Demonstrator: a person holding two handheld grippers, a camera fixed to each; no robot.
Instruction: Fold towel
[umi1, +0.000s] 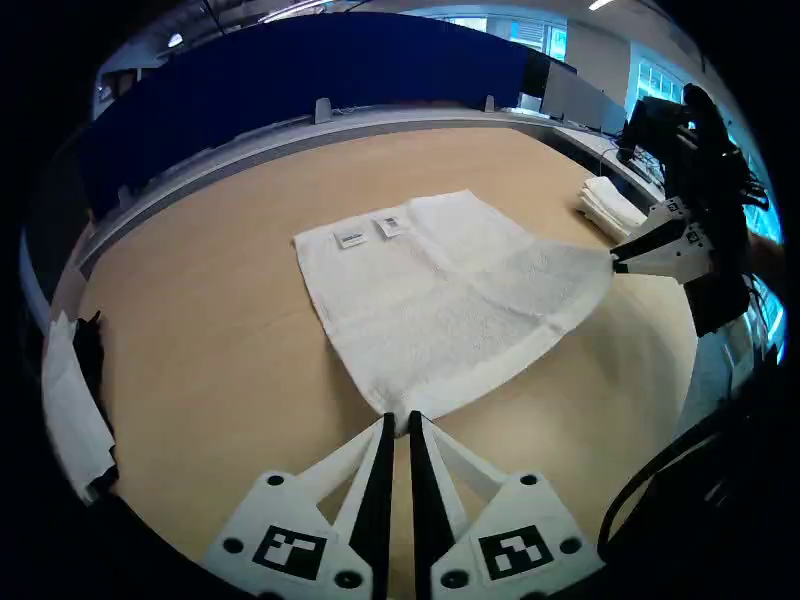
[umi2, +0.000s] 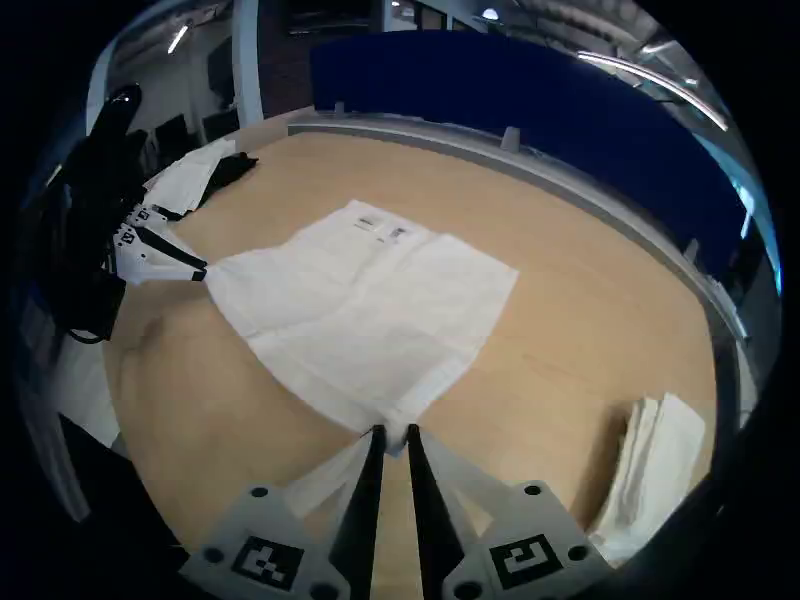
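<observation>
Left gripper (umi1: 400, 422) is pinched shut on the towel (umi1: 440, 290) at its nearest corner, and the right gripper (umi2: 392, 435) is clamped on the next corner along the same edge. So we've got one whole edge held. The rest lies flat on the tabletop (umi1: 220, 330), stretching away from both toward the labels (umi1: 372, 232) on the far edge. We reckon the fold goes straight forward onto that edge, with neither side any closer.

The towel (umi1: 440, 300), mid-frame, is white terry cloth, nubby and matt. The table (umi1: 220, 330) under it is smooth pale wood, faintly glossy.
</observation>
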